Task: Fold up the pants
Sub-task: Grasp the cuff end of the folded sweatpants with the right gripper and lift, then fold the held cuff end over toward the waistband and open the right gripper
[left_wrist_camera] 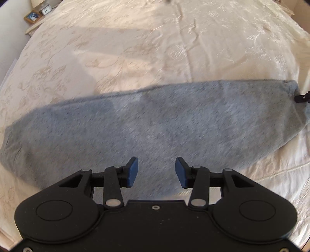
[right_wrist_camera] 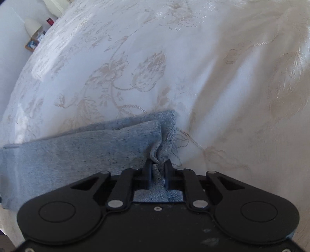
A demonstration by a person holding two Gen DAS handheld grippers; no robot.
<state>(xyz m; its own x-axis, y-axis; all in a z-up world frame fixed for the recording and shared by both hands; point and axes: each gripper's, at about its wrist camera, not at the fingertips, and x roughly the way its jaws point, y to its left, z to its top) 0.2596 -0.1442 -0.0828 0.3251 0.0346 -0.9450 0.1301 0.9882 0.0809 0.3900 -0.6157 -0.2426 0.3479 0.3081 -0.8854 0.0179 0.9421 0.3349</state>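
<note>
Grey heathered pants [left_wrist_camera: 147,124] lie folded lengthwise as one long strip across the cream floral bedspread [left_wrist_camera: 135,48]. My left gripper [left_wrist_camera: 157,171] is open with blue pads, hovering above the middle of the strip and holding nothing. My right gripper [right_wrist_camera: 158,168] is shut on the bunched end of the pants [right_wrist_camera: 108,147], with fabric pinched between its fingers. That gripper's tip shows at the strip's right end in the left wrist view [left_wrist_camera: 301,97].
A nightstand at the far left holds a framed picture [left_wrist_camera: 32,16] and a small clock [left_wrist_camera: 46,10]. The same picture [right_wrist_camera: 31,44] shows in the right wrist view. The bedspread [right_wrist_camera: 232,77] extends beyond the pants on all sides.
</note>
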